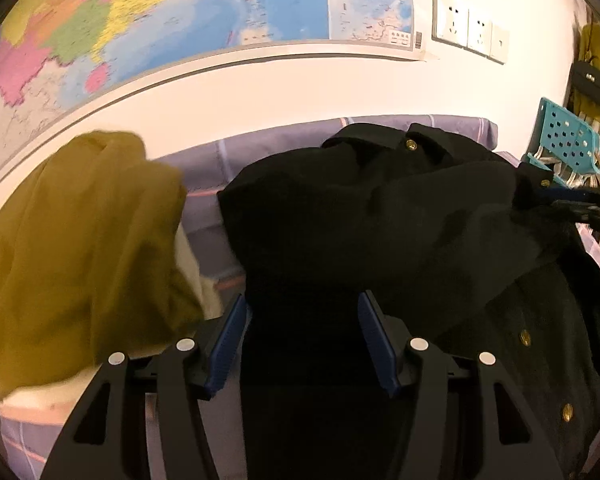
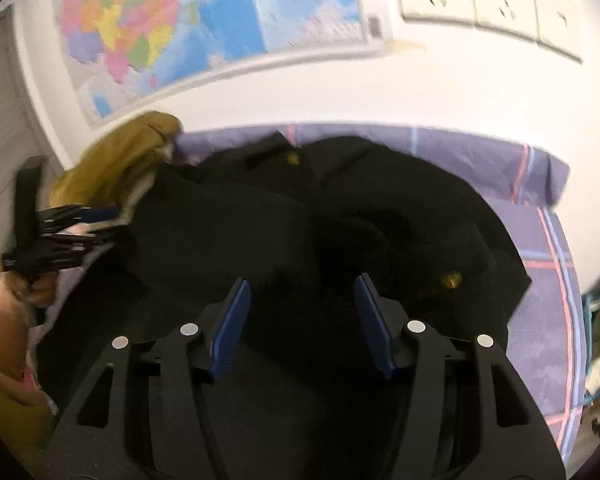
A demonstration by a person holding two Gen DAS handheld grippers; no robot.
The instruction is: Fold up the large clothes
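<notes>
Both grippers' jaws apart, over black coat (image 1: 380, 216), checked sheet (image 2: 540, 240)

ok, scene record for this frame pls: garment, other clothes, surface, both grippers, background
garment: black coat with gold buttons, lying rumpled, part folded over itself
other clothes: mustard-yellow garment heaped beside the coat
surface: purple plaid bedsheet
left gripper: open, over the coat, nothing pinched
right gripper: open, over the coat, nothing pinched
background: wall map, wall sockets, teal perforated basket
</notes>
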